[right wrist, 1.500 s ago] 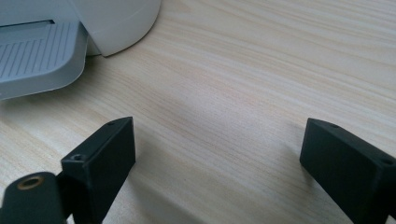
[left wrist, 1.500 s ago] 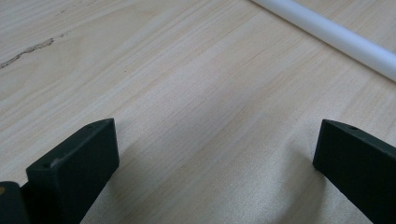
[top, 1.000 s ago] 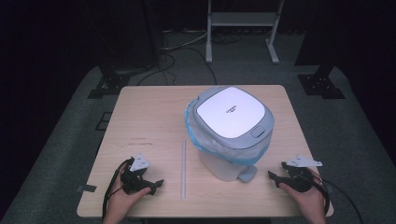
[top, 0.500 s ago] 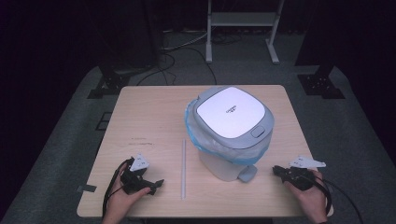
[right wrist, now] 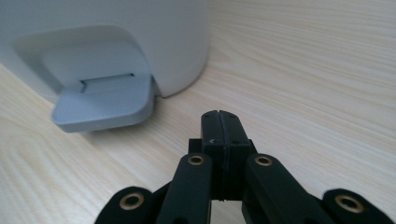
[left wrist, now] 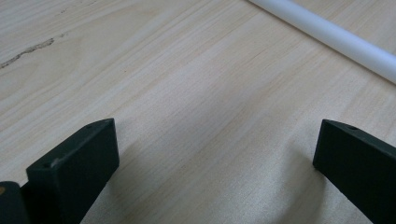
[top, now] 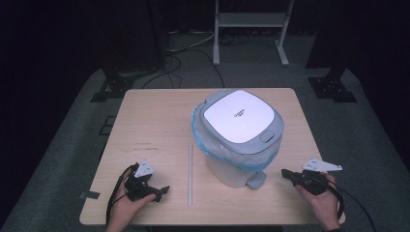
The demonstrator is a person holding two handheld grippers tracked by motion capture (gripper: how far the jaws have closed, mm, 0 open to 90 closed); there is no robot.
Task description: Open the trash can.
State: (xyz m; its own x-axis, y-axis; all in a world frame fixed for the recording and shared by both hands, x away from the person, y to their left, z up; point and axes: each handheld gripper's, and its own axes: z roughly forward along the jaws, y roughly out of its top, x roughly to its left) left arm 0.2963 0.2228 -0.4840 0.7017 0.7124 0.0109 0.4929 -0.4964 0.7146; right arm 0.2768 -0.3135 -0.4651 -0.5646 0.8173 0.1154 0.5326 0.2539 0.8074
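Grey pedal at the bin's near right base is the target: bring the right tool, pressed together, squarely onto it. Left tool rests spread on the desk.

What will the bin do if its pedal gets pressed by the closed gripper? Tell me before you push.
The bin looks like thin plastic holding just a bag, so probably light; it may slide on the smooth table. It is tall and wider at the lid, so it could rock. The pedal likely hinges down. The right gripper is shut.
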